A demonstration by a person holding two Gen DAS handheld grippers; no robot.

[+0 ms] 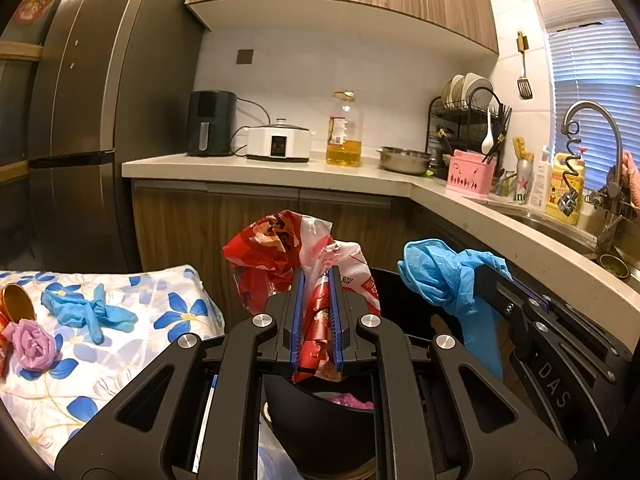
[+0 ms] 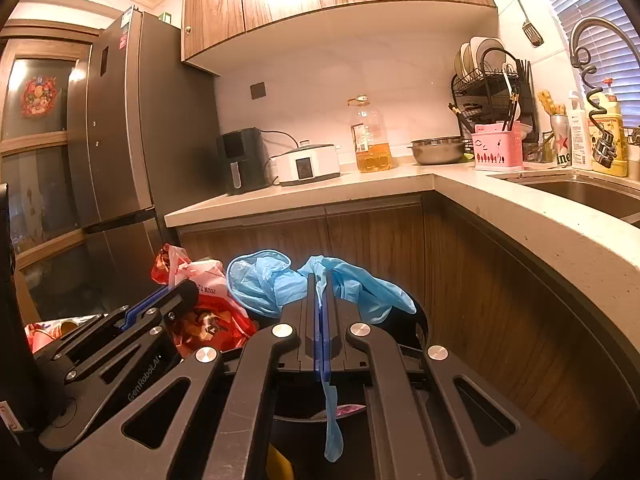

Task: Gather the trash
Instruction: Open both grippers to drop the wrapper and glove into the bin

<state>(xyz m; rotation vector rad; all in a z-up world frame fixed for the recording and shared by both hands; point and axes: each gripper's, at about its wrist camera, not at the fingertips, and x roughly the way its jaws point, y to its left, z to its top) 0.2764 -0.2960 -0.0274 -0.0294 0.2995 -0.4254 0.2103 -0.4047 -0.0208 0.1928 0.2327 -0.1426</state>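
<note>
1. Between the left gripper's (image 1: 317,280) matt black jaws: a glossy, crinkled red plastic bag (image 1: 280,252).
2. Between the right gripper's (image 2: 321,284) jaws: a thin, smooth blue rubbery glove (image 2: 276,284).
3. Below both: a smooth black plastic bin (image 1: 320,432).

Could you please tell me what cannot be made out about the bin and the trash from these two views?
- Left wrist view: the black bin's contents, mostly hidden by the left gripper and its red plastic bag; only a pink scrap shows.
- Right wrist view: the bin's depth, blocked by the right gripper and its blue glove.
- Both views: the bag's print, too crumpled to read.
- Left wrist view: the gold-rimmed can, cut off by the edge.
</note>
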